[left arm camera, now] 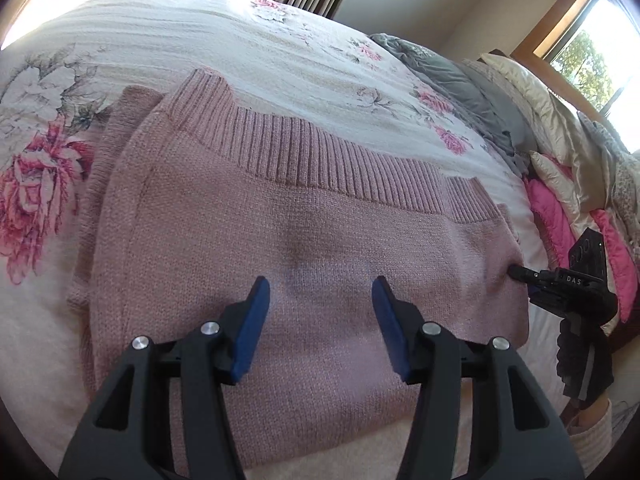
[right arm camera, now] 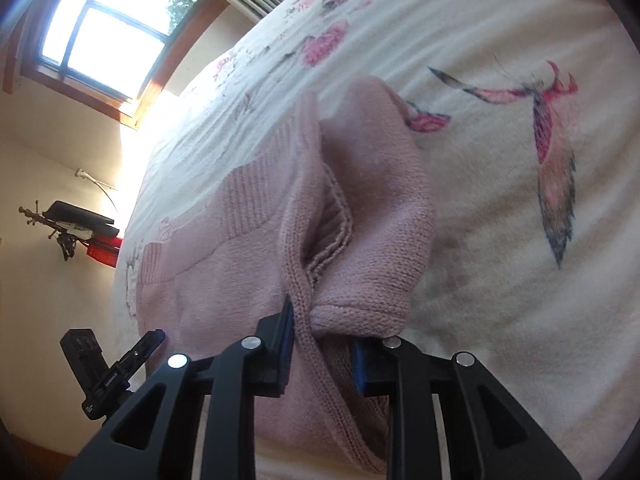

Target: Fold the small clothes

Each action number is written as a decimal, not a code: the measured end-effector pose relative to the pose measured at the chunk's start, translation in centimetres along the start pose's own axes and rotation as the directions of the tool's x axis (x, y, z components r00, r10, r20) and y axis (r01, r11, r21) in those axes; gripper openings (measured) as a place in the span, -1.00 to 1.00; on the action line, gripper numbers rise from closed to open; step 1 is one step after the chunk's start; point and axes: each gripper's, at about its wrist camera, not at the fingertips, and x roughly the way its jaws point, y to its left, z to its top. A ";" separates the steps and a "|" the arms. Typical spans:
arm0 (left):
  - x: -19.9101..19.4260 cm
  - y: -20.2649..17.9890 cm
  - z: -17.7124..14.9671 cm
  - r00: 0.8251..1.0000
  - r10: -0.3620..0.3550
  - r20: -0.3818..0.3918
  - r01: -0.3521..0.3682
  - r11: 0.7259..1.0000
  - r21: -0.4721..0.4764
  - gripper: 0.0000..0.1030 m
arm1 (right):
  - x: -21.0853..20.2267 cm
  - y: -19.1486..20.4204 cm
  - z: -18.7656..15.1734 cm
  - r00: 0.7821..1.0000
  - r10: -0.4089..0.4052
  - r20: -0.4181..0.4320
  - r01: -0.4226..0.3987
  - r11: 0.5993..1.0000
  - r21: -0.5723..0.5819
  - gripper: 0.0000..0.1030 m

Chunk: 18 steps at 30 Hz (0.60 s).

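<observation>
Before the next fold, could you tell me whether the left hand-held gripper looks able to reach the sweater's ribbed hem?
Probably yes: the left hand-held gripper is open above the sweater, nothing between it and the ribbed hem.

Pink sweater on floral bedspread

We see a white bedspread with pink flowers. At its 2 o'clock lie a grey blanket and cream and pink pillows, with a window above them. In the right wrist view, a second window stands at 10 o'clock and a butterfly print at 3 o'clock.
</observation>
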 end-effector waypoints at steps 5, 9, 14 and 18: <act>-3.1 1.1 -0.5 0.999 -0.031 0.041 0.031 0.999 -0.010 0.04 | 0.0 8.5 0.8 0.998 -0.061 0.008 0.061 0.981 -0.185 -0.55; -4.6 1.5 -0.9 0.997 -0.051 0.053 0.051 0.999 -0.015 0.05 | 2.2 14.3 0.0 0.991 -0.132 -0.009 0.122 0.939 -0.322 -0.55; -6.0 2.2 -1.1 0.995 -0.070 0.072 0.072 0.997 -0.035 0.06 | 6.5 18.3 -2.3 0.981 -0.186 -0.058 0.144 0.894 -0.423 -0.56; -6.9 2.9 -1.2 0.993 -0.084 0.086 0.089 0.994 -0.061 0.07 | 9.8 19.4 -4.4 0.972 -0.214 -0.099 0.146 0.876 -0.460 -0.58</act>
